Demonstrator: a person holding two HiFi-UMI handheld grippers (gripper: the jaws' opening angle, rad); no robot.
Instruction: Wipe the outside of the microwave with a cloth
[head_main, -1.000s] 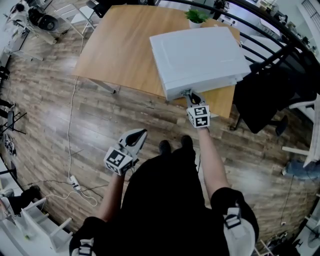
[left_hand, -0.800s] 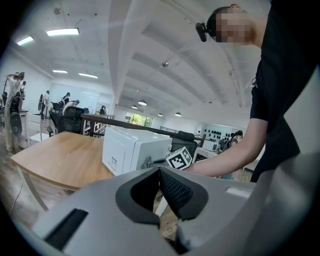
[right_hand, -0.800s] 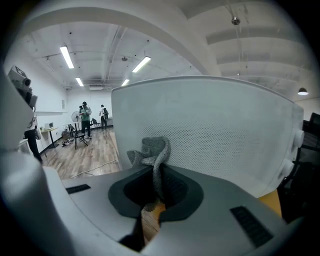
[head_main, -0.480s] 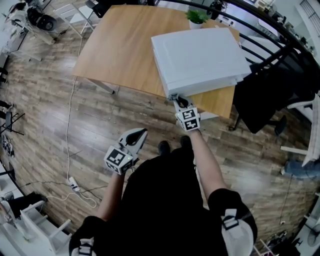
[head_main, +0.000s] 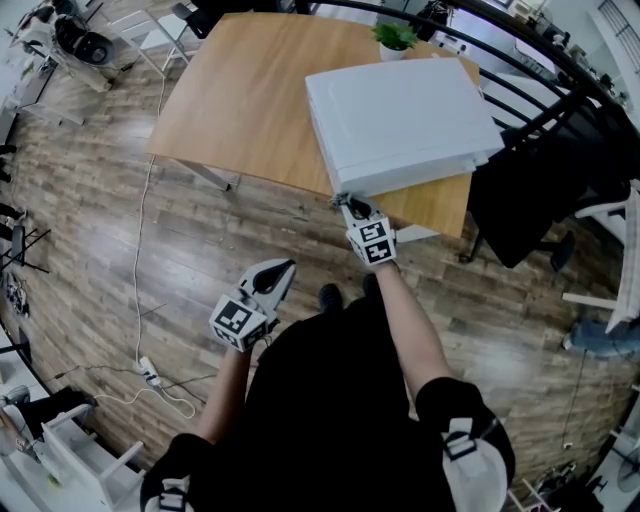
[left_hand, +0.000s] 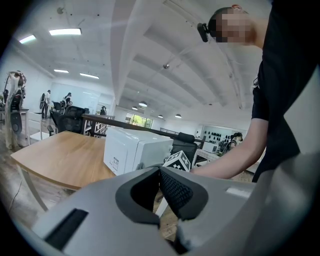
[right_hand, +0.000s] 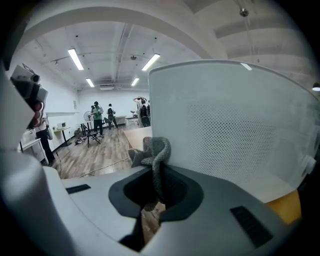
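While wiping the microwave (head_main: 400, 120) on the worktop (head_main: 230, 100), hold the right hand-held gripper (head_main: 347, 205) clamped tight on the grey cloth (right_hand: 154, 150), as it is now, and press the bunched fold flat on the perforated side wall instead of scraping bare jaw tips across it. Work in long overlapping strokes from the near lower corner, probably the present place of contact. Leave the left hand-held gripper (head_main: 283, 268) low above the wood floor (head_main: 120, 230), jaws closed together on nothing, well apart from the oven.

Only from the right gripper view: cloth rising out of the jaws right at the dotted panel's edge, actual touch hard to confirm. Only from the head view: the whole white top, close to the worktop's front edge, with a plant (head_main: 393, 35) behind. Only from the left gripper view: the other side face, carrying a small label
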